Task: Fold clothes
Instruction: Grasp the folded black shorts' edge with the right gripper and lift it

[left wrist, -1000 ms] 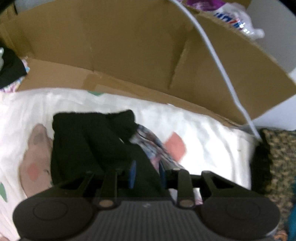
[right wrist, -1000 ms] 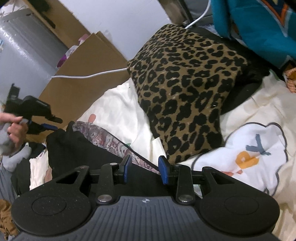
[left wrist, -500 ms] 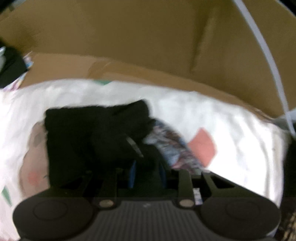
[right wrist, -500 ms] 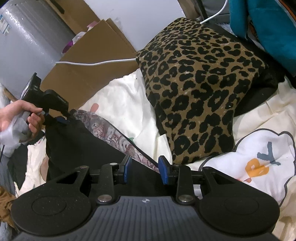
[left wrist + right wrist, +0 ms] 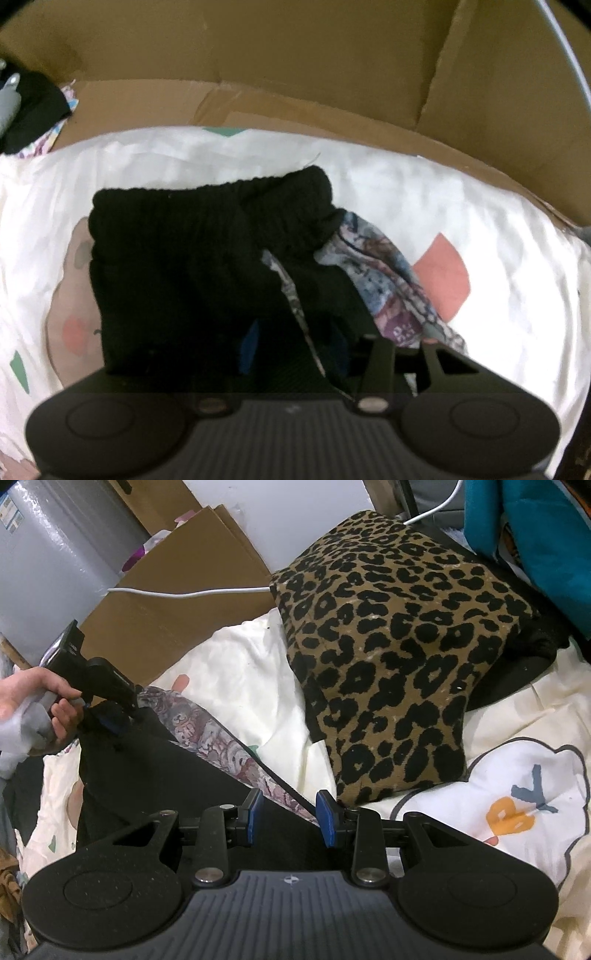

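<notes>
A black knit garment (image 5: 184, 266) with a patterned lining (image 5: 384, 273) lies on the white printed sheet (image 5: 406, 192). My left gripper (image 5: 295, 347) points down onto it. Its jaws are opening, with black fabric between the blue pads, which stand apart from it. In the right wrist view the same garment (image 5: 155, 768) stretches from the left gripper (image 5: 110, 716), held by a hand (image 5: 33, 686), to my right gripper (image 5: 290, 819). The right gripper is shut on the garment's near edge, where the lining (image 5: 210, 738) ends.
A leopard-print cushion (image 5: 399, 657) sits on the sheet (image 5: 236, 679) right of the garment. Flattened cardboard (image 5: 295, 55) stands behind the bed, with a white cable (image 5: 184, 592) across it. Teal fabric (image 5: 524, 524) hangs at the far right. Dark clothes (image 5: 33, 107) lie at the far left.
My left gripper has sunk with the garment's corner down to the sheet, and its pads have spread apart. The right gripper has kept its place and its grip.
</notes>
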